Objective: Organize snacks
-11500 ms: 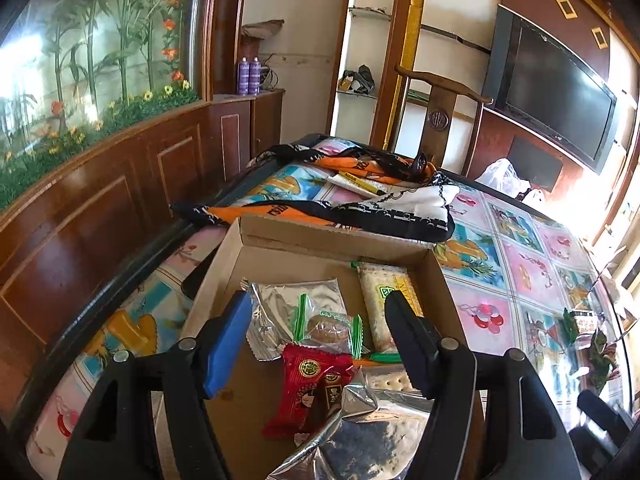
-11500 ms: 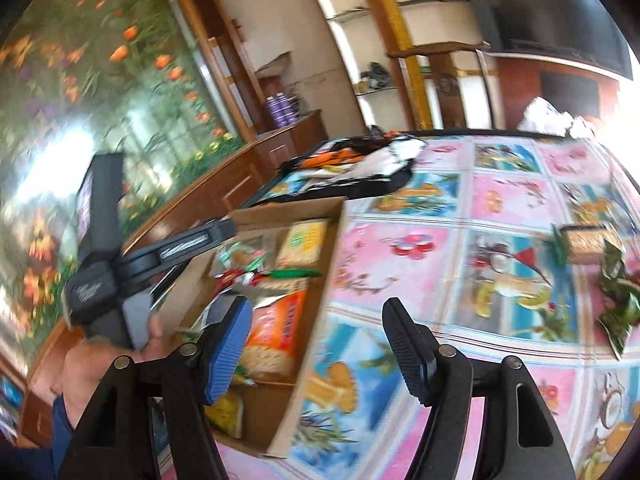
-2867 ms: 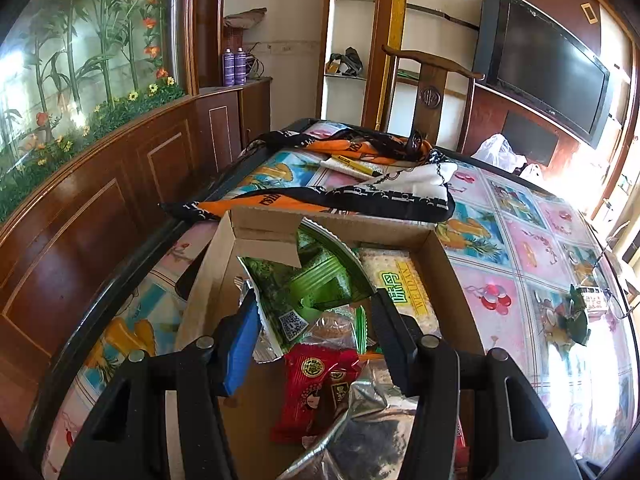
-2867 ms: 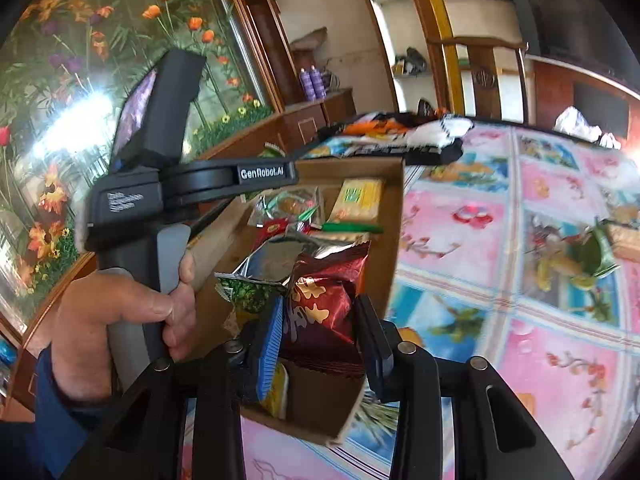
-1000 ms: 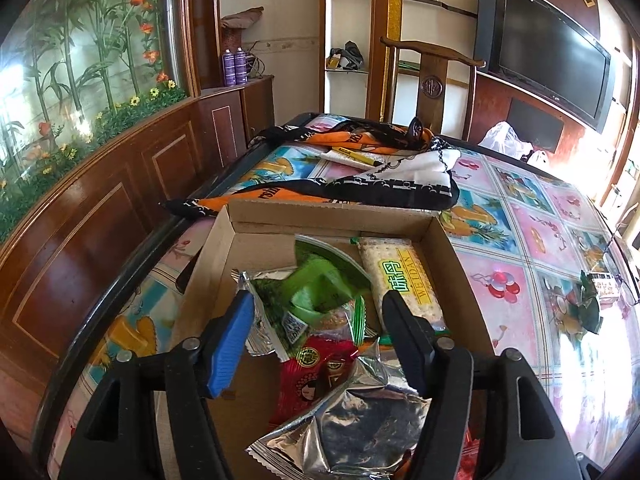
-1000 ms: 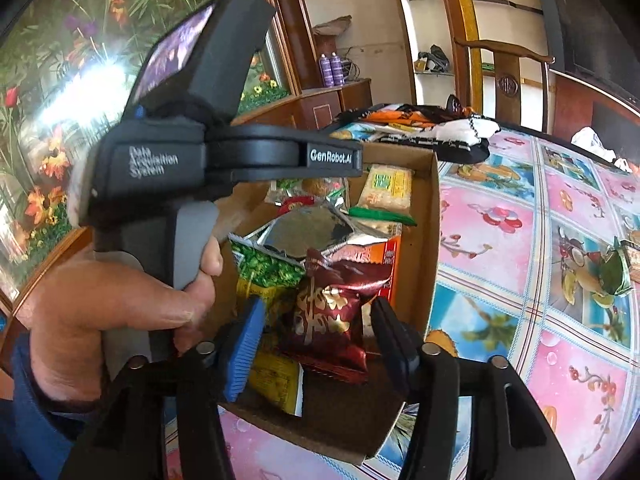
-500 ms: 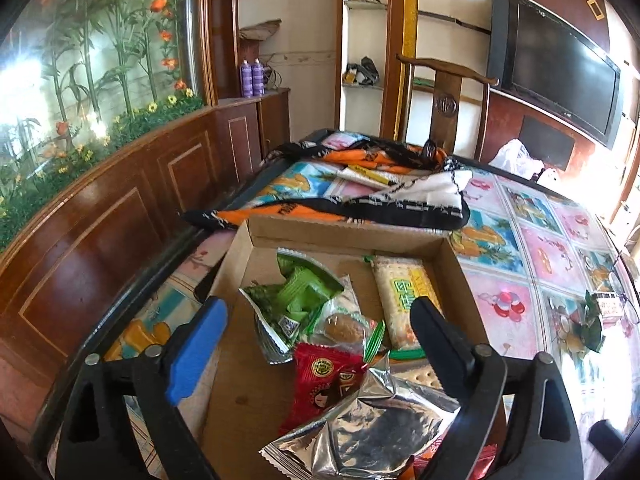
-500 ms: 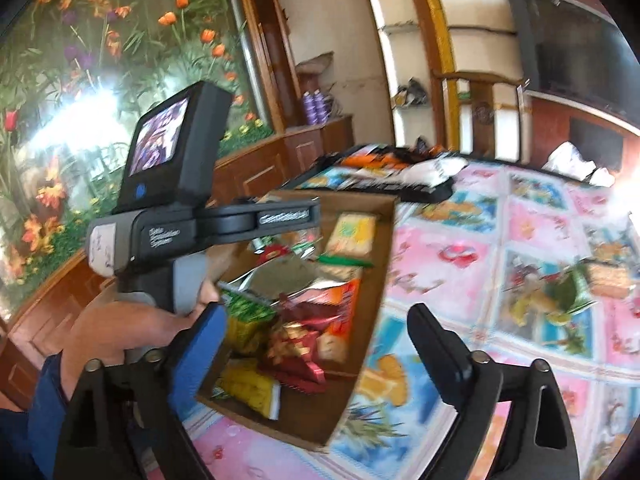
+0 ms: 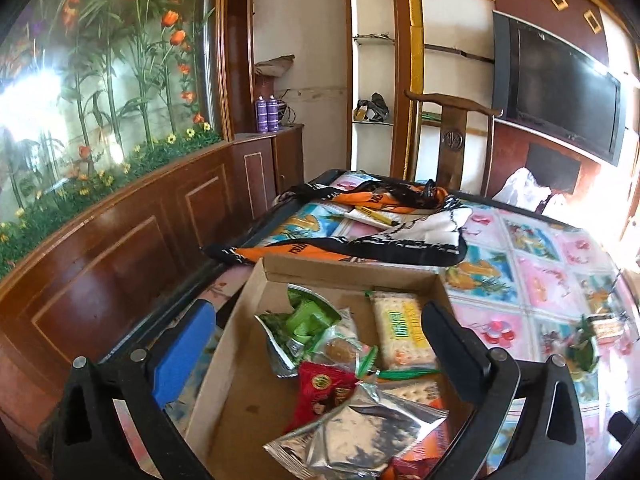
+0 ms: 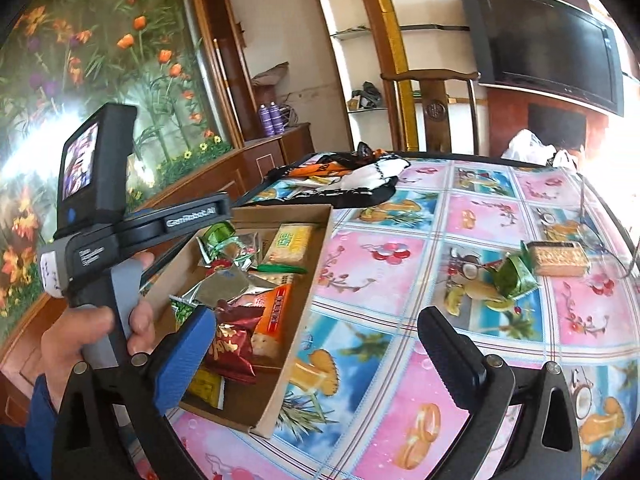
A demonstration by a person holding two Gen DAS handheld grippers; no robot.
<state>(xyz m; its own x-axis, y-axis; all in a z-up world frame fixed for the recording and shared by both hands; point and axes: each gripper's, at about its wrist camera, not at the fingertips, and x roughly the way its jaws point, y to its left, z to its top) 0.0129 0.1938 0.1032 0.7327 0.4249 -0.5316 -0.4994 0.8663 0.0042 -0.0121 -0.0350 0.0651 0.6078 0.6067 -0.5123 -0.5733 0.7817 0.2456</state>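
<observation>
An open cardboard box (image 9: pixel 344 270) holds several snack packets: a green one (image 9: pixel 304 320), a cracker pack (image 9: pixel 400 330), a red one (image 9: pixel 324 390) and a silver foil one (image 9: pixel 360 436). My left gripper (image 9: pixel 318 312) hovers over the box, its jaws opening and nothing pressed between them. My right gripper (image 10: pixel 316 316) hangs over the box's right wall (image 10: pixel 316 264), its jaws opening too and holding nothing. A dark red packet (image 10: pixel 232 344) lies in the box by the blue pad. A green wrapper (image 10: pixel 512 276) and a biscuit pack (image 10: pixel 558 258) lie out on the table.
The table (image 10: pixel 480 360) wears a colourful picture cloth. An orange, black and white scarf (image 9: pixel 360 236) lies behind the box. A wooden chair (image 9: pixel 452 140) stands at the far edge. Wood panelling (image 9: pixel 120 248) runs close along the left. A hand (image 10: pixel 92 320) holds the left gripper.
Both grippers' jaws have spread wide. The dark red packet has left the right jaws and lies in the box. The right gripper has drawn back to the right; the left has lifted slightly.
</observation>
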